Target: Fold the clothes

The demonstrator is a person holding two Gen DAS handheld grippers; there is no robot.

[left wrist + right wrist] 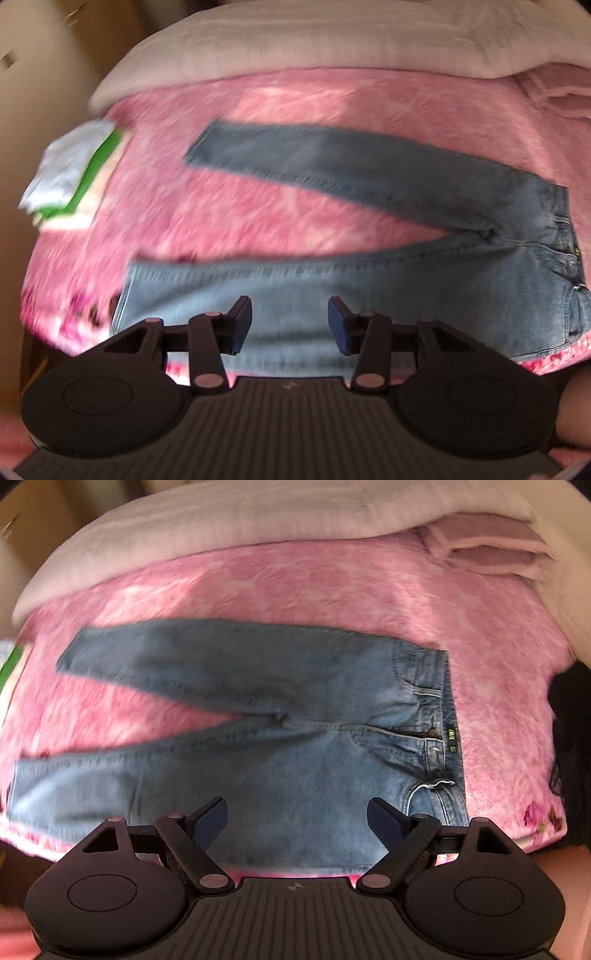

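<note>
A pair of blue jeans (369, 280) lies flat on a fluffy pink blanket (295, 110), legs spread in a V toward the left and the waistband at the right. In the right wrist view the same jeans (258, 760) fill the middle, their waistband (447, 716) upright at the right. My left gripper (290, 323) hovers open over the near leg with nothing between its fingers. Above the hip area of the jeans, near the front edge, my right gripper (296, 818) stands wide open and empty. Both views are motion-blurred.
A stack of folded white and green clothes (74, 173) sits at the blanket's left edge. A white duvet (314, 40) runs along the back, with folded pale pink cloth (491, 550) at the back right. A dark item (569, 716) lies past the blanket's right edge (517, 664).
</note>
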